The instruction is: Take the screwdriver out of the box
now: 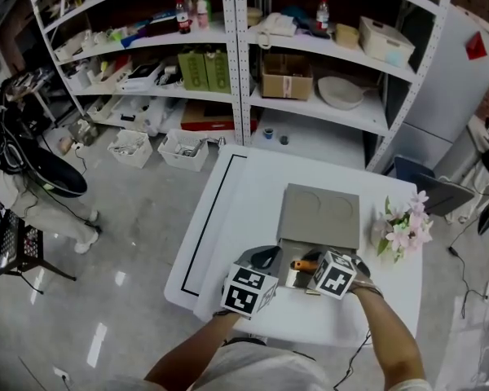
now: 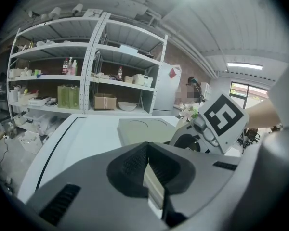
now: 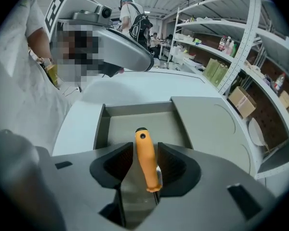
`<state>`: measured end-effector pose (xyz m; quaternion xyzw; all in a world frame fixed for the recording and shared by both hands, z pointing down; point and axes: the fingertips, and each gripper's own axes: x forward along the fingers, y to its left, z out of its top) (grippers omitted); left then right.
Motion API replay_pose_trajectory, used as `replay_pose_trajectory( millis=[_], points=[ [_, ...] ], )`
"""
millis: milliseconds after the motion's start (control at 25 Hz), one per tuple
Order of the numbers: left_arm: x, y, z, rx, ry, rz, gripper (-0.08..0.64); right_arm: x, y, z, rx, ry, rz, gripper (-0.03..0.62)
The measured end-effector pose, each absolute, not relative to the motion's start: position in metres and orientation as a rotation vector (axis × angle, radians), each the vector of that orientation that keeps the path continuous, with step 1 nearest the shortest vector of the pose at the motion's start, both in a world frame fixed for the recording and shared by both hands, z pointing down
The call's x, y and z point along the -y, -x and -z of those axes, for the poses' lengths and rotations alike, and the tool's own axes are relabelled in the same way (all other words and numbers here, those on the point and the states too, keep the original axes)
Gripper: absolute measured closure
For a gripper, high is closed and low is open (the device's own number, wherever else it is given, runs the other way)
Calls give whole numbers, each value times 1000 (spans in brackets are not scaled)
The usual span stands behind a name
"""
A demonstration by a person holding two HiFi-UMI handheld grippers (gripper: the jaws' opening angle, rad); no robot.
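Note:
A grey box [image 1: 287, 245] stands open on the white table [image 1: 244, 194], its lid [image 1: 322, 214] laid flat behind the tray. An orange-handled screwdriver [image 3: 145, 160] lies in the tray [image 3: 135, 109]. My right gripper [image 3: 145, 150] points steeply down into the tray, open, with the handle between its pads and a thin gap on the left side. In the head view the handle [image 1: 306, 264] shows beside the right gripper [image 1: 304, 275]. My left gripper [image 1: 269, 257] hovers at the box's left side, apart from it. Its fingertips [image 2: 145, 150] meet and nothing is held.
A bunch of pale flowers [image 1: 406, 230] stands right of the box. A black line [image 1: 208, 218] runs along the table's left part. Stocked shelves [image 1: 310, 72] rise behind the table, white bins [image 1: 183, 149] sit on the floor, and a person [image 1: 33, 177] stands far left.

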<state>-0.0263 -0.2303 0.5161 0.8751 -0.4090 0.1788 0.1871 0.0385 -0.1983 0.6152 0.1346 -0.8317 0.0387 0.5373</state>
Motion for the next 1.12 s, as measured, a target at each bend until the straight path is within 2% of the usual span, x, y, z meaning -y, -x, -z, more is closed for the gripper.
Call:
replay_pose_trajectory(
  millis=[440,1120],
  points=[
    [244,27,-517,1095,-2462,-495,557,204,-39,-621,1954,-319,-134,476],
    [238,20,-495,1131,-2488,-460,557,214,-46,-546,2213,-709,-199,479]
  ],
)
